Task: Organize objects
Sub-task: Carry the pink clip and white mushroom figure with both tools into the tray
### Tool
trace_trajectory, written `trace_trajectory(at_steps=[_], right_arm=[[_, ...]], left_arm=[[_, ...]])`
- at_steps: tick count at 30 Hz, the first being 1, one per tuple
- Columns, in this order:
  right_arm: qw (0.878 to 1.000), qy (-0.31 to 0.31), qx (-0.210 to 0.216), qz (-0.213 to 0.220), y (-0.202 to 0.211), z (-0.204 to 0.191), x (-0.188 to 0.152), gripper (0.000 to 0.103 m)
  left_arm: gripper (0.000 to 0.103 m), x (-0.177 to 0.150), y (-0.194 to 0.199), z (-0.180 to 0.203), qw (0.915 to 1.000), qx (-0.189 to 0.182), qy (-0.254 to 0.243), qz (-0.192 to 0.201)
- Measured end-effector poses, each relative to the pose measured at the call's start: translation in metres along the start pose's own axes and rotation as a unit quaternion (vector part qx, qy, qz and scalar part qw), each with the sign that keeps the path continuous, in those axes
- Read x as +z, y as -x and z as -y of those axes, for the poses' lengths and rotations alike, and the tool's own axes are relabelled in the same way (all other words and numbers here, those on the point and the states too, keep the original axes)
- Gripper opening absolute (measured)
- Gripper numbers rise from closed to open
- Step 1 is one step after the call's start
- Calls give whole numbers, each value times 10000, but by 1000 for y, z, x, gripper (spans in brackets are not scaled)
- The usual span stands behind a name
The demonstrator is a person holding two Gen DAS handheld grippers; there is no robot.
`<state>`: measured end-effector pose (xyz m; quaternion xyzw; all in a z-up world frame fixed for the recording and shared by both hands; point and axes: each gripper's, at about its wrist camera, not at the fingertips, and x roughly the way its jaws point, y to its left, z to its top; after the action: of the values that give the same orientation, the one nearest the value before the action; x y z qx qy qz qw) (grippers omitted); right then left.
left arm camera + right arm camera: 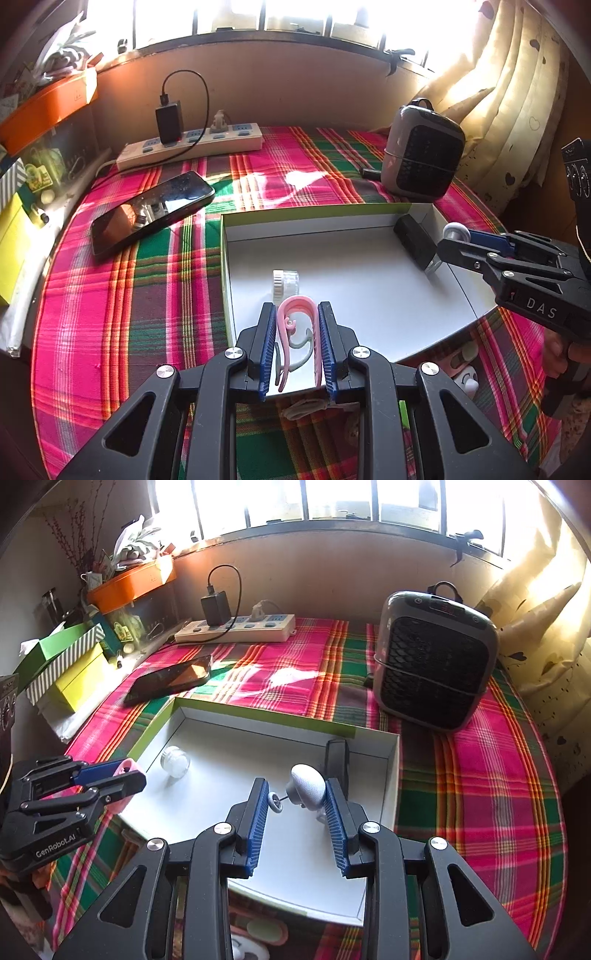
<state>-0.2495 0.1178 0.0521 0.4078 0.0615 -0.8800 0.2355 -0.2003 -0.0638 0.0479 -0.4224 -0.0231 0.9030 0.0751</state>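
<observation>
A shallow white box with a green rim (314, 212) (258, 714) lies on the plaid cloth. In it are a small clear jar (285, 282) (175, 762) and a black object (413, 240) (336, 757) against the far right wall. My left gripper (296, 310) (129, 771) hangs over the box's near left edge, shut on a pink and grey clip (284, 325). My right gripper (296, 784) (458, 240) is over the box's right part. It is shut on a grey-white round-headed piece (308, 784) with a thin pin and a small ring.
A dark phone (151, 212) (170, 679) lies left of the box, and a power strip (192, 146) with a charger sits by the back wall. A grey heater (423, 162) (434, 657) stands behind the box on the right. Stacked boxes (66, 668) crowd the left edge.
</observation>
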Motion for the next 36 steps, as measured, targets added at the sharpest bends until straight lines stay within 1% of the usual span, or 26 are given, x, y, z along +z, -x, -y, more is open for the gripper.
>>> trace_trajectory(at_steps=[6, 11, 14, 16, 26, 36], right_arm=[[9999, 77, 33, -145, -22, -1, 13, 32], [9994, 192, -23, -289, -42, -3, 20, 32], [9992, 176, -13, -352, -50, -1, 23, 32], [9991, 174, -22, -392, -55, -1, 25, 33], [9983, 294, -115, -490, -67, -4, 27, 33], [9972, 389, -197, -607, -74, -7, 26, 33]], left_arm=[[21, 3, -12, 1, 10000, 16, -9, -92], [21, 4, -22, 1, 9998, 46, -12, -174], [21, 3, -26, 2, 9997, 161, -78, -159], [21, 3, -30, -1, 9997, 145, -38, -209], [21, 7, -41, 1, 9994, 166, -66, -287], [21, 10, -43, 0, 9995, 177, -22, -270]])
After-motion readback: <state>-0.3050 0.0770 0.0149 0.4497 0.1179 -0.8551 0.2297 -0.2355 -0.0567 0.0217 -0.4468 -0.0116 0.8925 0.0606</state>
